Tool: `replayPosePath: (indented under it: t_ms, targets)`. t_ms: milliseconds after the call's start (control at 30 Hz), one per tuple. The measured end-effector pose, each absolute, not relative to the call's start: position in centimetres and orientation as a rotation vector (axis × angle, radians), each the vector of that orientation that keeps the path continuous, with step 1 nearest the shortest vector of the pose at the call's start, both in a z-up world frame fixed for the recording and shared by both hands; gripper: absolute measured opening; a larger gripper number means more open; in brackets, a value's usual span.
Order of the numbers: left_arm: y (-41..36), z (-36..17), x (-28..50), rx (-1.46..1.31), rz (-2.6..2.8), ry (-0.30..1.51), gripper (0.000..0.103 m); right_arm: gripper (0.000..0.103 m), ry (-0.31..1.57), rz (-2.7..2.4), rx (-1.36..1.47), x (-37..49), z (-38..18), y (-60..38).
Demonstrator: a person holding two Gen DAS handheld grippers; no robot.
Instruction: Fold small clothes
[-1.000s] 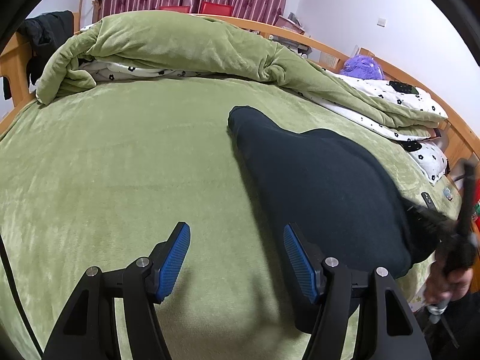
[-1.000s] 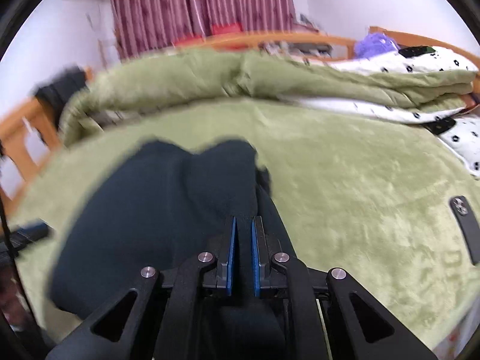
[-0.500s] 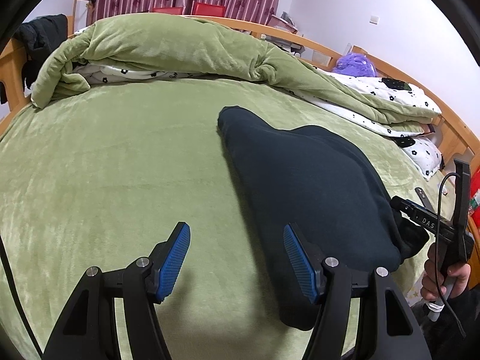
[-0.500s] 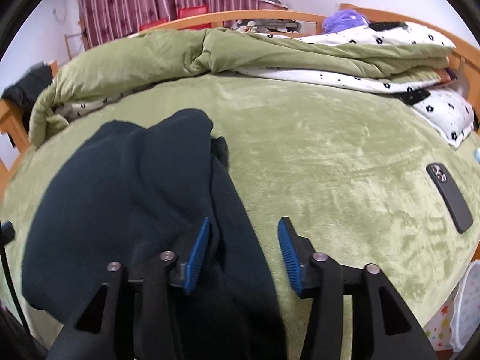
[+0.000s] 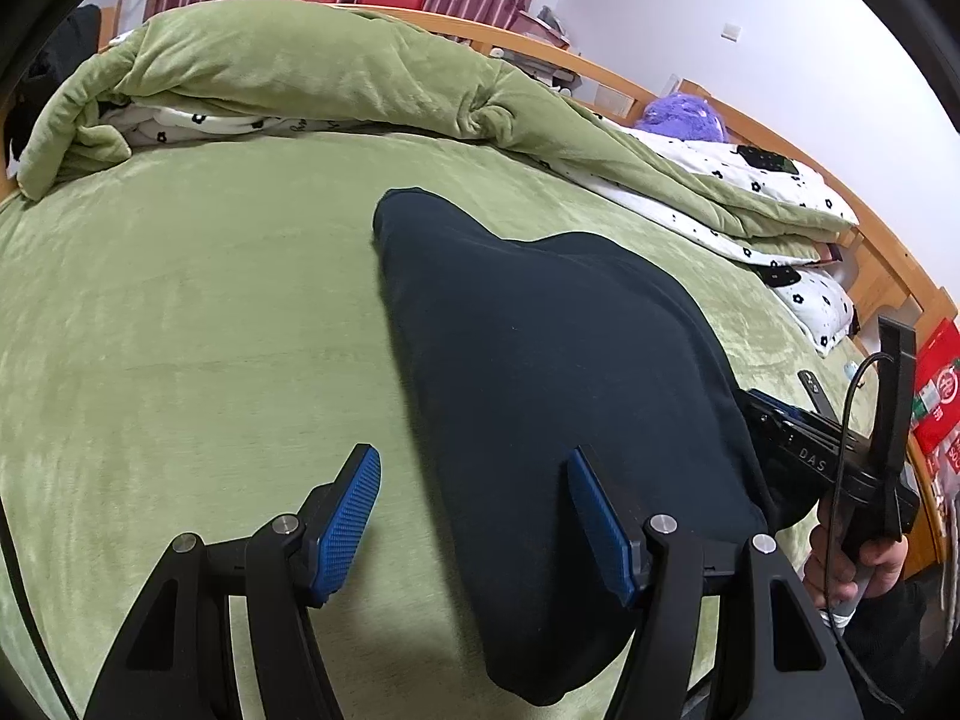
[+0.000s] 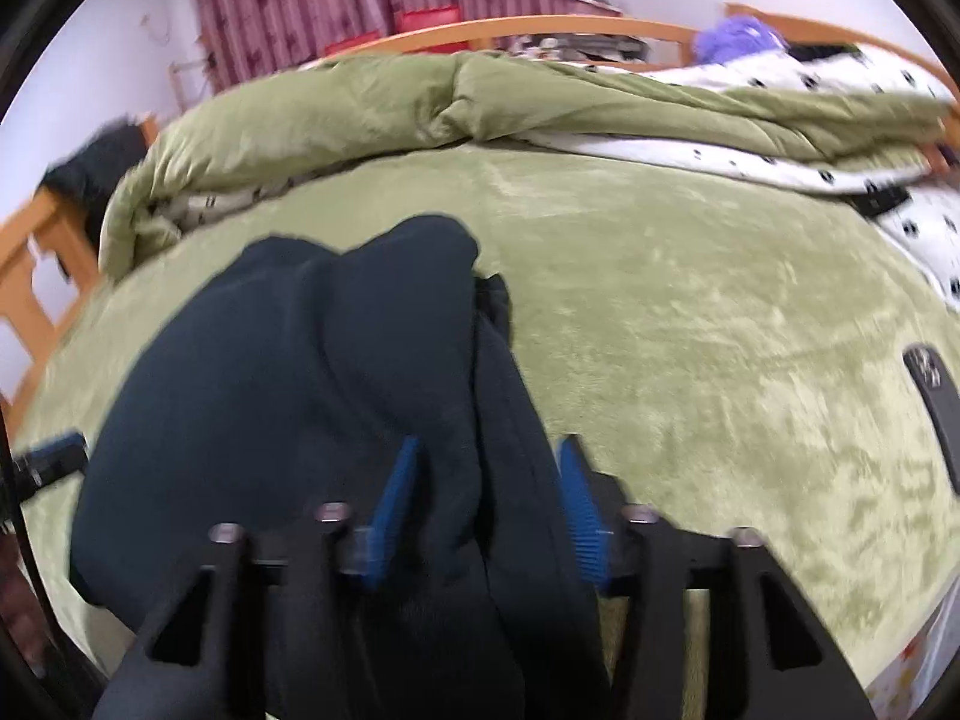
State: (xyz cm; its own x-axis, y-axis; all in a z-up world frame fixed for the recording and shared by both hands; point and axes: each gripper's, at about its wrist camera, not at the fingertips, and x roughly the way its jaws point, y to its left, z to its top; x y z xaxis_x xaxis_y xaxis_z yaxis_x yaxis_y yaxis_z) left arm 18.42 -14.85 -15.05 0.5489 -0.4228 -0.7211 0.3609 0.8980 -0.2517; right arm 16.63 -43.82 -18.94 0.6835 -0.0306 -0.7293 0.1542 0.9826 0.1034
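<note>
Right gripper [image 6: 486,492]: the blue pads [image 6: 396,495] stand a moderate gap apart, with a bunched ridge of the dark garment [image 6: 312,396] between them. The jaws have just been closing. The frame is blurred, so whether the pads already press on the cloth cannot be told.

Left gripper [image 5: 474,516]: the jaws stand wide open and hold nothing. The left pad is over bare green bedspread [image 5: 180,360]. The right pad is over the near-left edge of the garment [image 5: 552,396]; the pictures do not settle whether it touches.

Garment: a dark navy piece, lying on the bedspread in a thick, rounded bundle. It runs from the near edge of the bed away toward the middle, narrowing at its far end. In the right wrist view, a separate fold lies along its right side.

Right hand [image 5: 852,564]: visible in the left wrist view at the garment's near-right corner, gripping the handle of the right gripper.

Surroundings: a phone [image 6: 933,408] lies on the bedspread, well to the right of the garment. A rolled green quilt [image 5: 312,78] lies across the far side of the bed. A purple plush [image 5: 684,117] sits beyond the quilt.
</note>
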Motion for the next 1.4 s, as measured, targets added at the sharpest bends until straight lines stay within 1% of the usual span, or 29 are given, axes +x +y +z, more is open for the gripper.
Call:
replayPosePath:
  t_ms: [33,100,167,200,233,267,300,400,433,467,500,567,600,667,700,733,767,800,867,900,933,1000,1067,1100,1133,1167,1200,1400]
  targets:
    - [-15.0,-15.1,18.3,-0.073,-0.469,0.874,0.063,0.012,0.808,-0.071,0.168,16.5,-18.9,-43.7]
    - [-15.0,-15.1,18.0,-0.071,-0.482,0.876,0.063,0.011,0.780,-0.057,0.176,16.0,-18.3,-43.8]
    - [-15.1,-15.3,17.7,-0.061,-0.493,0.882,0.063,0.012,0.761,-0.064,0.176,15.8,-17.7,-44.0]
    - [-15.2,-15.4,17.4,-0.054,-0.502,0.886,0.063,0.016,0.771,-0.042,0.193,16.2,-17.5,-44.3]
    - [-15.2,-15.6,17.2,-0.048,-0.509,0.889,0.063,0.024,0.785,-0.019,0.212,16.6,-17.4,-44.5]
    - [-15.3,-15.7,17.0,-0.041,-0.515,0.891,0.063,0.029,0.807,-0.005,0.228,17.3,-17.4,-44.7]
    - [-15.3,-15.8,16.8,-0.031,-0.518,0.892,0.063,0.033,0.833,-0.011,0.224,18.0,-17.5,-44.8]
    - [-15.4,-16.0,16.2,-0.010,-0.526,0.891,0.063,0.033,0.914,0.013,0.196,20.4,-18.6,-44.5]
    - [-15.3,-16.1,16.1,-0.009,-0.527,0.892,0.064,0.031,0.939,0.025,0.195,21.1,-19.0,-44.5]
    - [-15.2,-16.2,16.1,-0.008,-0.528,0.898,0.064,0.025,0.952,0.056,0.204,21.5,-19.2,-44.3]
    - [-15.2,-16.3,16.1,-0.004,-0.525,0.902,0.064,0.011,0.954,0.081,0.207,21.6,-19.3,-44.1]
    - [-15.1,-16.7,16.2,0.008,-0.520,0.914,0.064,0.010,0.903,0.081,0.168,21.3,-18.6,-43.7]
    - [-15.1,-16.9,16.2,0.008,-0.518,0.918,0.064,0.009,0.828,0.097,0.177,20.6,-17.6,-43.9]
    - [-15.1,-17.1,16.3,0.001,-0.529,0.928,0.065,0.008,0.737,0.116,0.240,19.8,-16.4,-44.9]
    - [-15.1,-17.1,16.3,-0.003,-0.535,0.931,0.065,0.008,0.741,0.103,0.243,20.0,-16.5,-45.2]
    - [-15.3,-17.2,16.2,0.001,-0.532,0.933,0.065,0.004,0.759,0.068,0.229,20.3,-16.9,-45.2]
    - [-15.4,-17.2,16.2,0.010,-0.529,0.932,0.065,0.003,0.789,0.021,0.209,20.9,-17.6,-45.2]
    - [-15.6,-17.2,16.1,0.021,-0.526,0.931,0.065,0.000,0.859,-0.081,0.169,21.8,-19.2,-45.2]
    - [-15.7,-16.9,15.7,0.035,-0.522,0.923,0.065,0.000,0.938,-0.157,0.148,22.5,-20.9,-45.7]
    - [-15.7,-16.7,15.6,0.030,-0.523,0.919,0.064,0.000,0.959,-0.134,0.194,22.3,-21.2,-46.4]
    - [-15.5,-16.6,15.5,0.026,-0.521,0.913,0.064,0.000,0.948,-0.121,0.221,21.8,-20.9,-46.7]
    - [-15.2,-16.3,15.4,0.016,-0.511,0.901,0.064,0.001,0.863,-0.114,0.263,19.5,-18.8,-47.5]
    - [-15.0,-16.3,15.6,0.010,-0.503,0.903,0.064,0.010,0.817,-0.097,0.298,17.6,-17.3,-47.8]
    - [-14.9,-16.3,15.7,0.004,-0.501,0.904,0.064,0.028,0.810,-0.083,0.312,17.0,-16.9,-47.9]
    - [-14.8,-16.3,15.8,-0.005,-0.499,0.905,0.064,0.051,0.800,-0.060,0.335,16.0,-16.6,-47.9]
    - [-14.8,-16.3,15.9,-0.011,-0.497,0.907,0.064,0.059,0.793,-0.043,0.350,15.2,-16.5,-47.8]
    - [-14.8,-16.3,16.0,-0.015,-0.496,0.908,0.064,0.063,0.798,-0.021,0.362,14.3,-16.5,-47.5]
    - [-14.9,-16.8,16.2,-0.031,-0.477,0.928,0.064,0.063,0.869,0.032,0.292,12.5,-16.8,-45.3]
